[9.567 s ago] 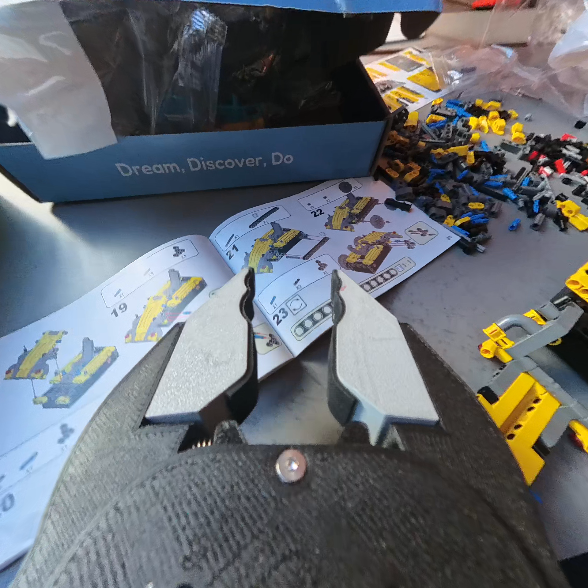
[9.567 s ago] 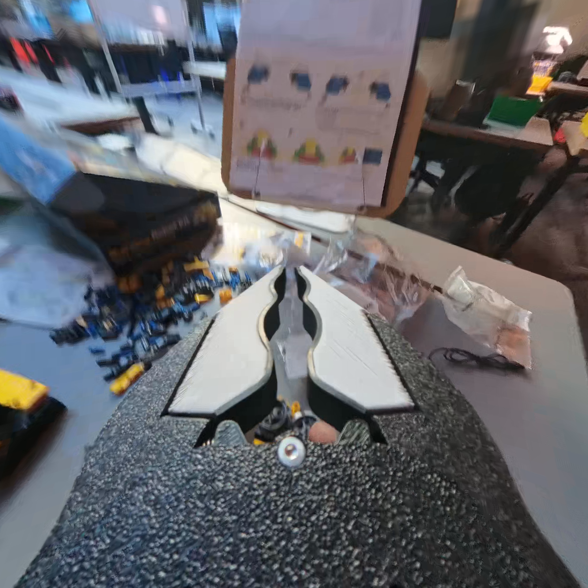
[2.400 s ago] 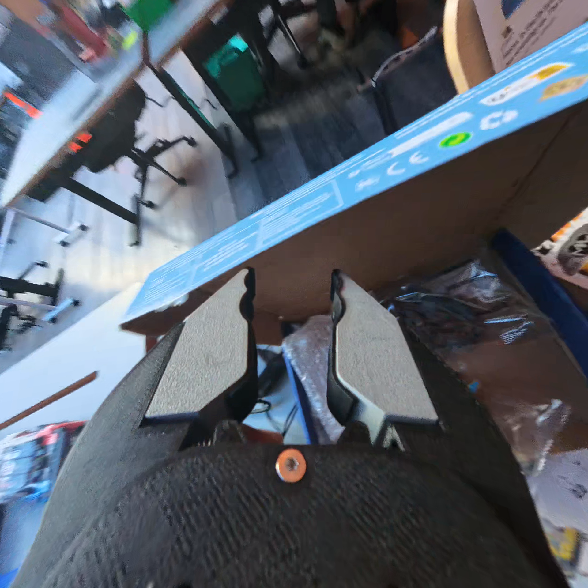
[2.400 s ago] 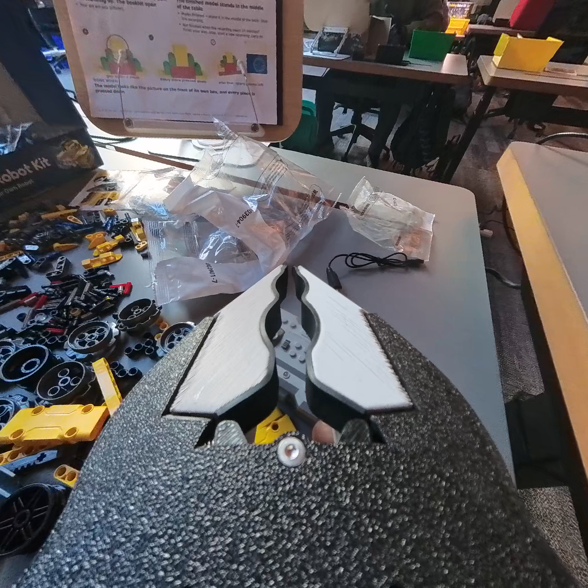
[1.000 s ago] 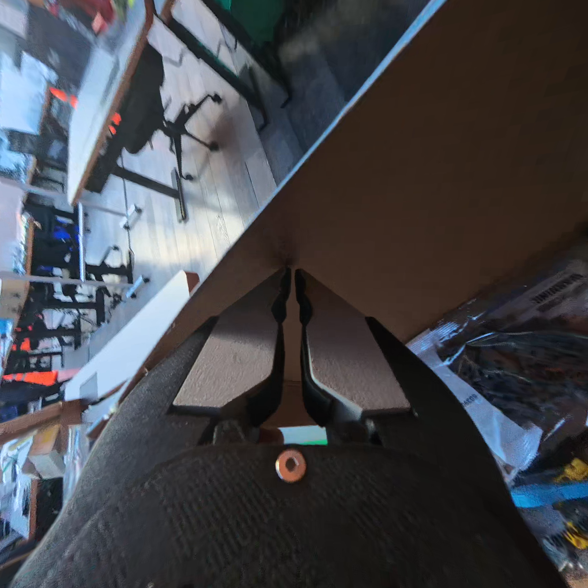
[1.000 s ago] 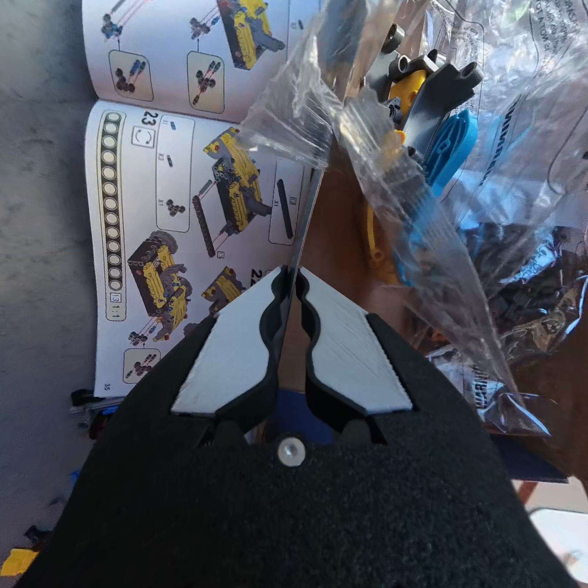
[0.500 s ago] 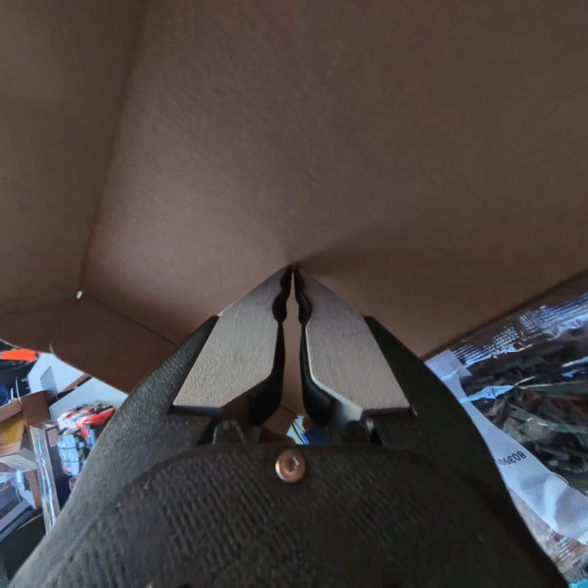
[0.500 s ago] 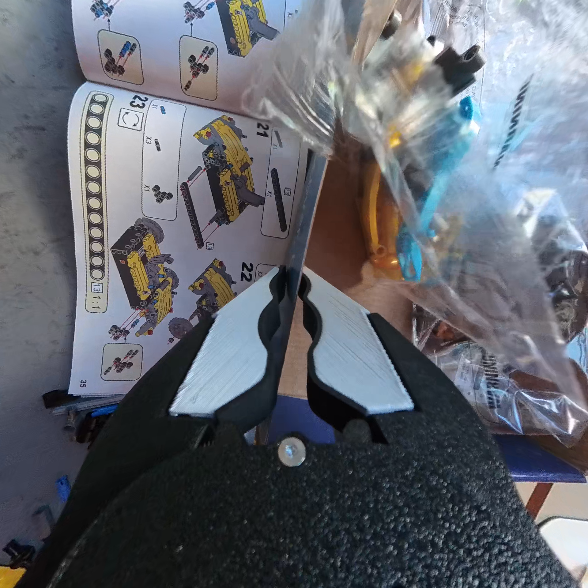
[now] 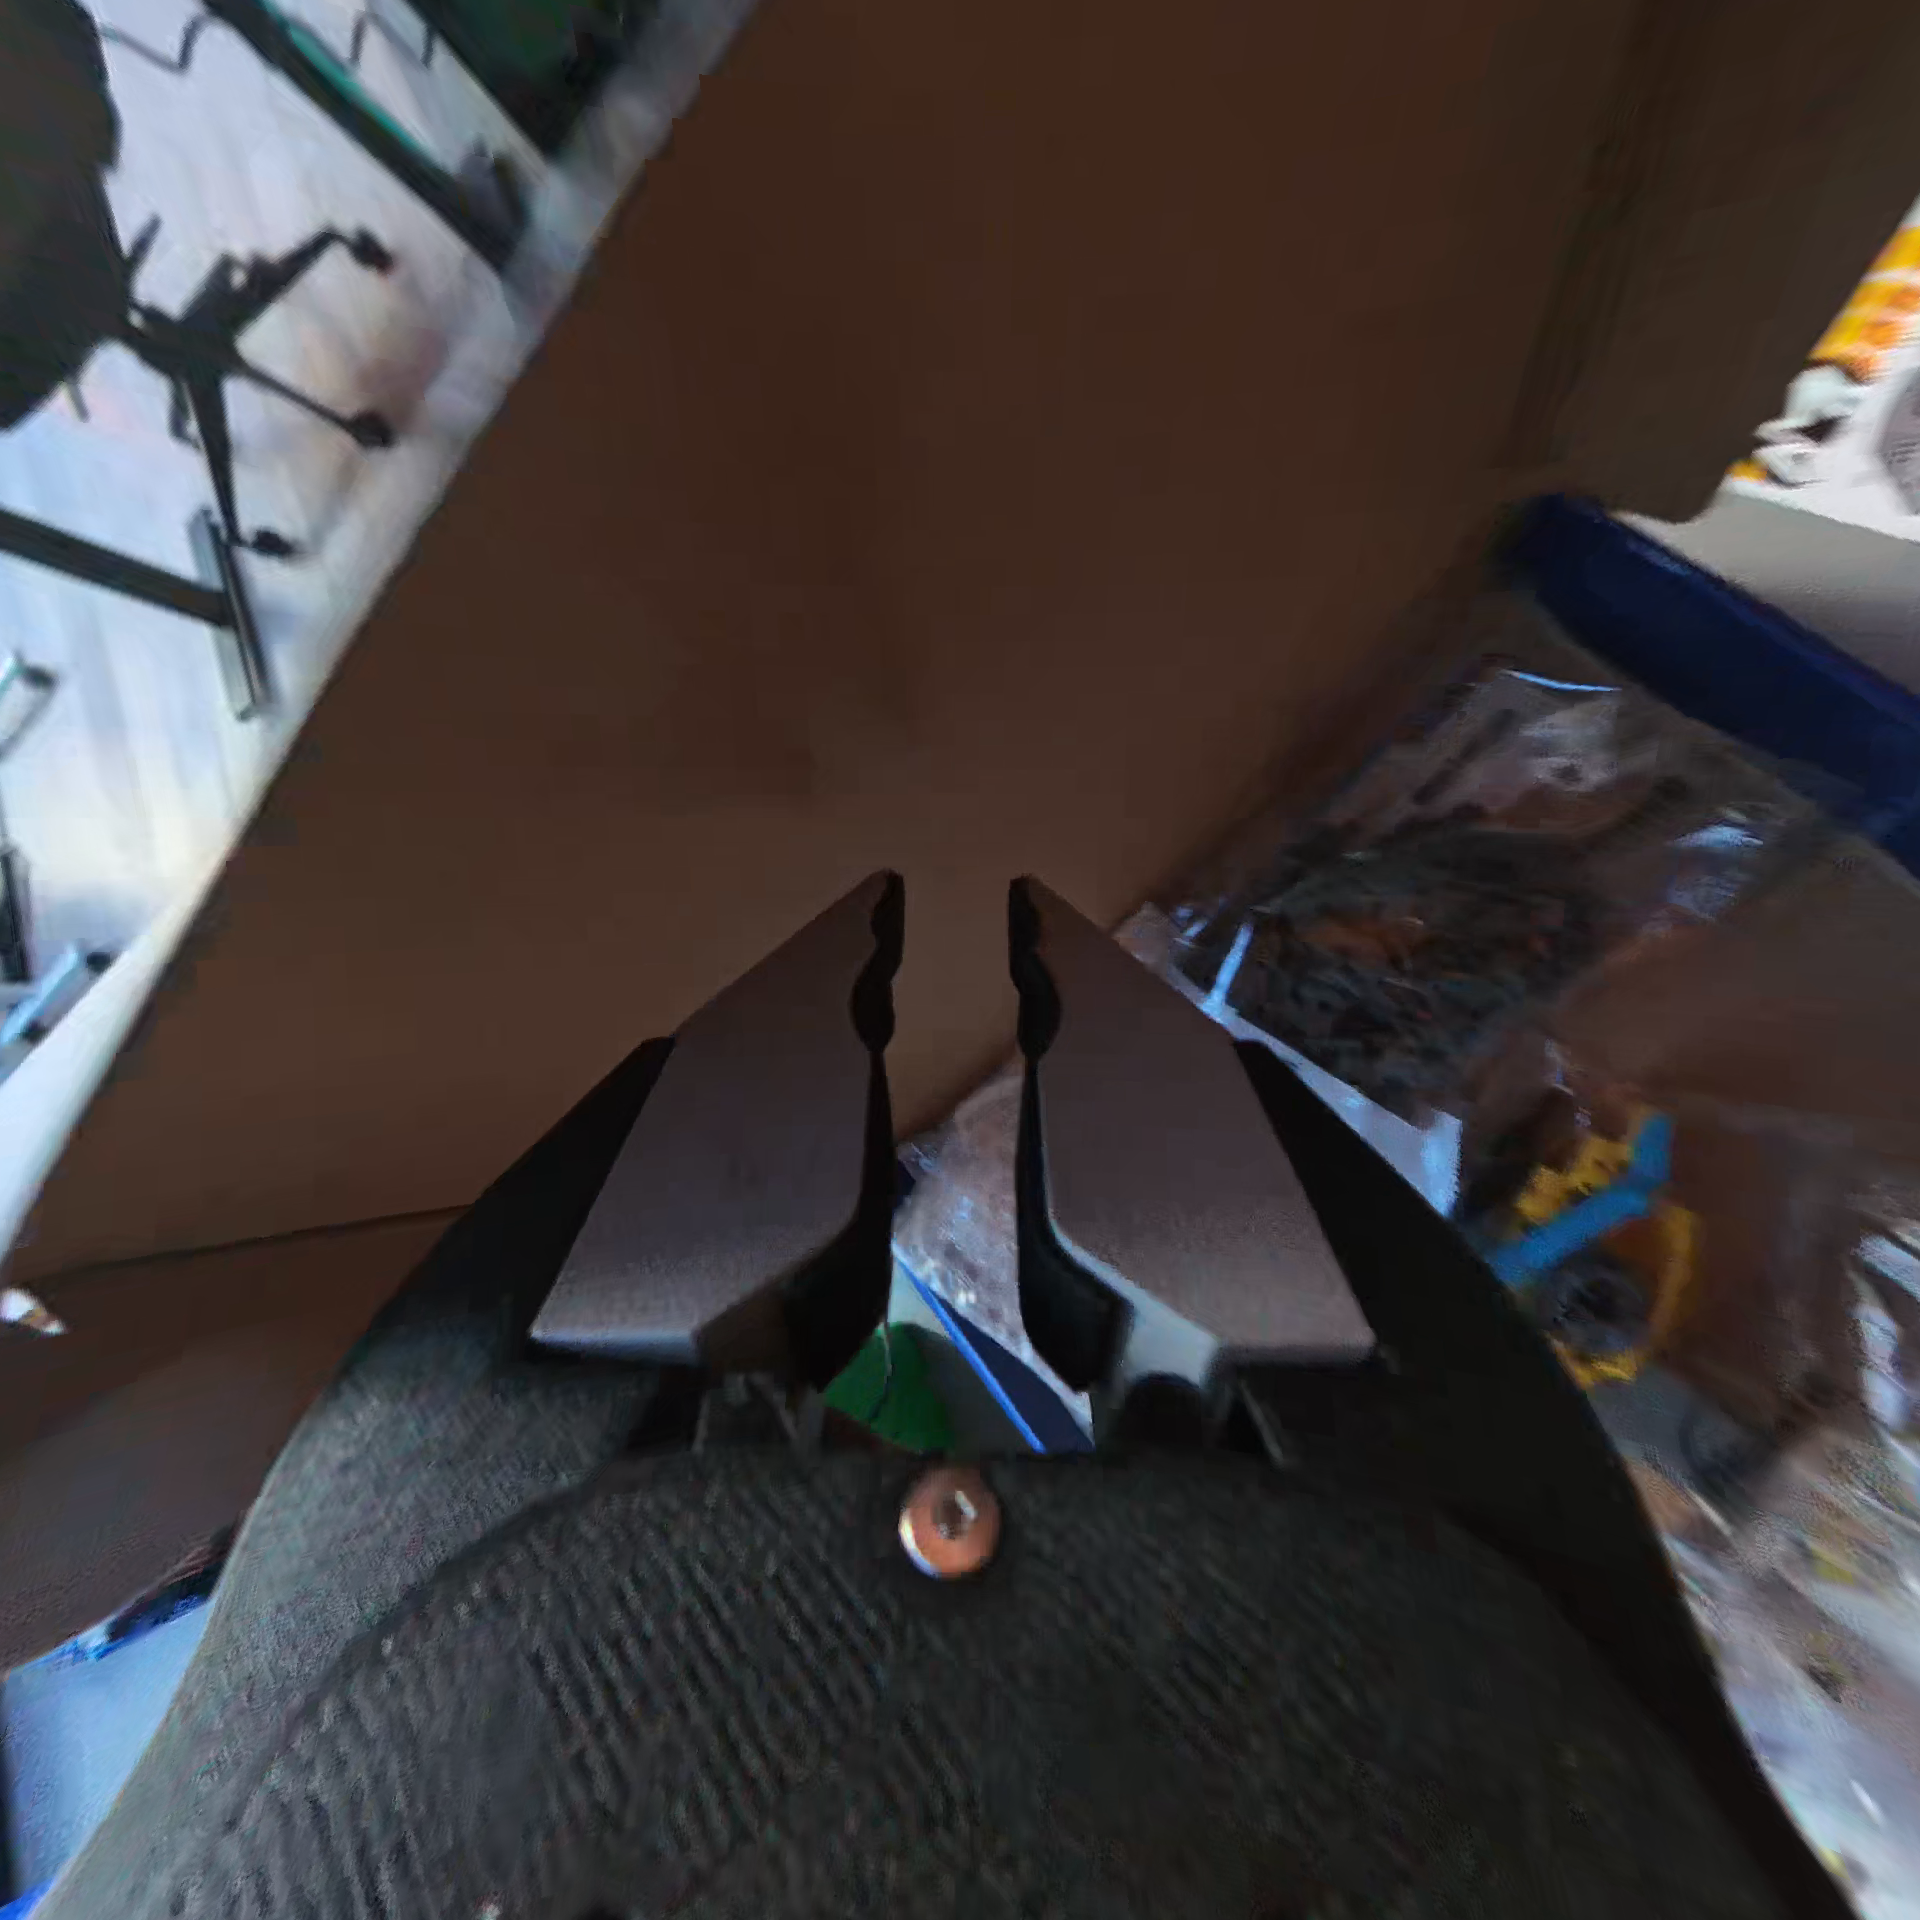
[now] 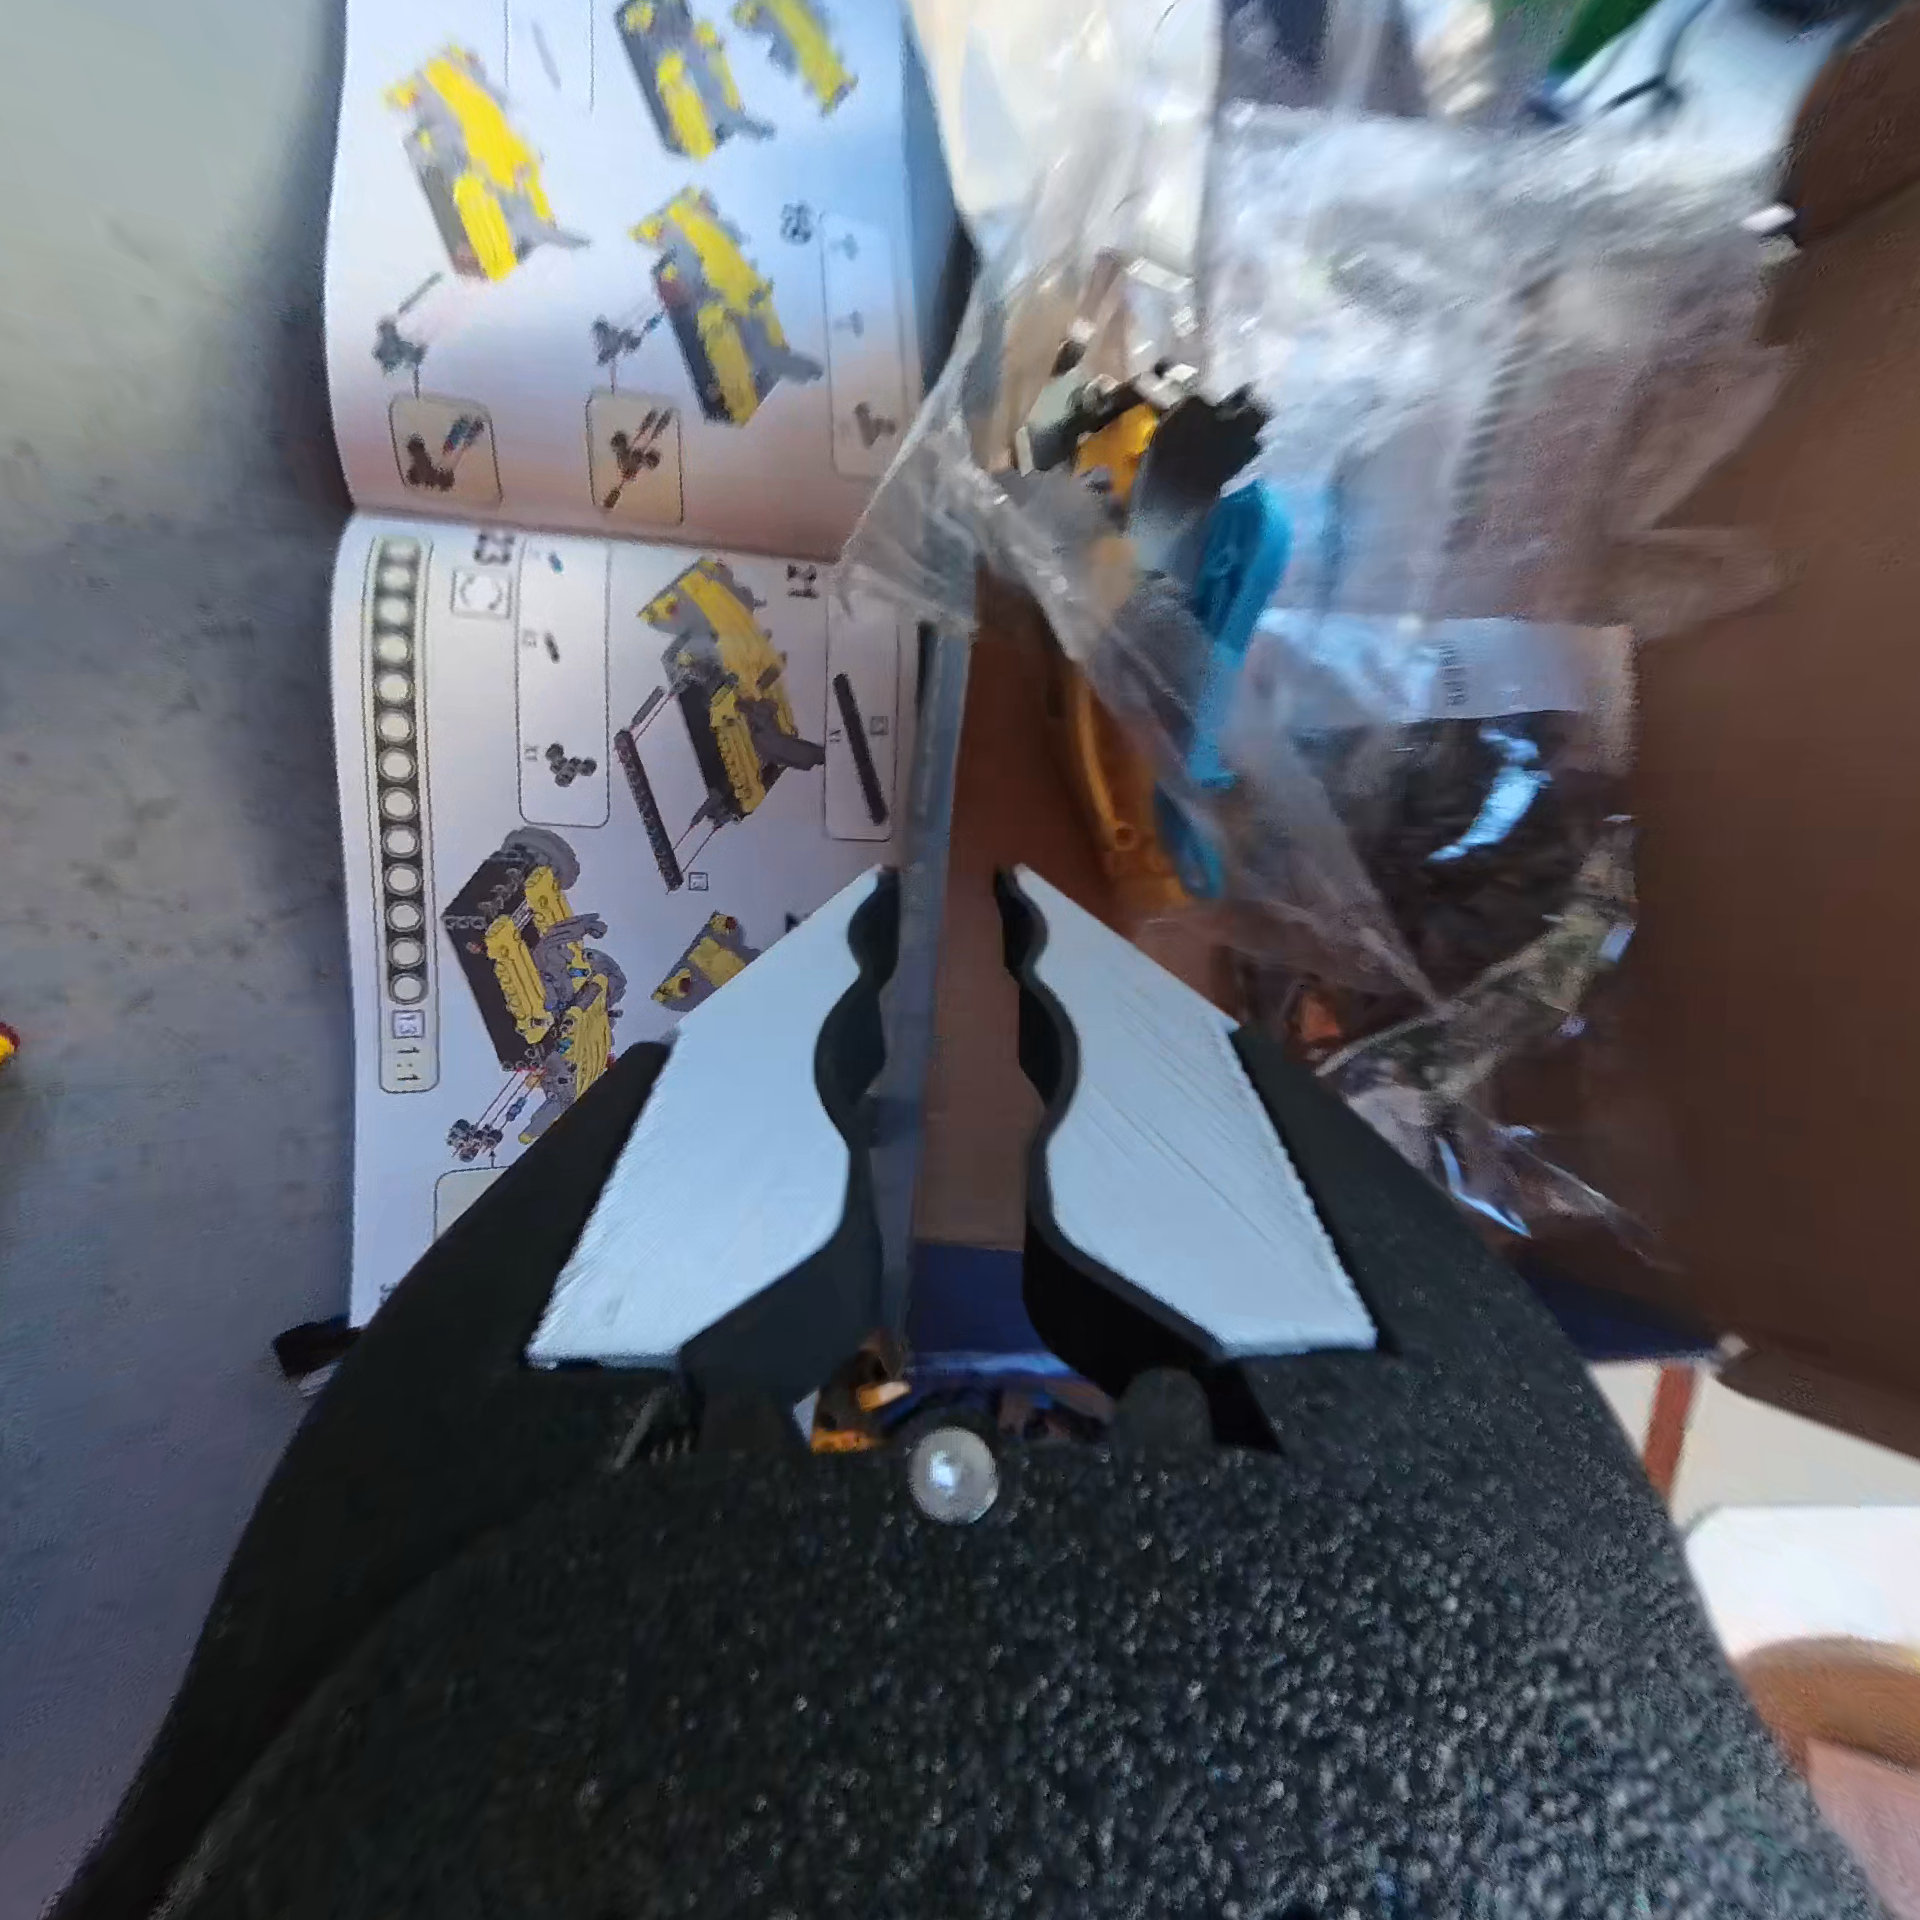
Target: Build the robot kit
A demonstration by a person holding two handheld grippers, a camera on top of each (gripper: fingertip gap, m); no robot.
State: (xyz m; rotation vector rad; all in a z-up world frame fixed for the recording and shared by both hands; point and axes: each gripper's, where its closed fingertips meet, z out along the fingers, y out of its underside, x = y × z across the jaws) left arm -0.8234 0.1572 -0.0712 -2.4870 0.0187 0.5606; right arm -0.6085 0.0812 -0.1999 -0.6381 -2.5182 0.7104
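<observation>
Two grippers, both parted: left gripper [image 9: 954,883] by a cardboard flap [image 9: 935,468]; right gripper [image 10: 943,878] straddling the box wall [image 10: 935,748], instruction booklet [image 10: 582,675] left.

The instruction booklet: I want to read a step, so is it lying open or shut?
Open. The instruction booklet lies spread flat on the grey table, two pages of build diagrams facing up, beside the box wall.

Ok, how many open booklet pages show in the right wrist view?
2. The upper page lies above the fold, the lower page below it, beside the right gripper. The box wall hides their right edges.
</observation>
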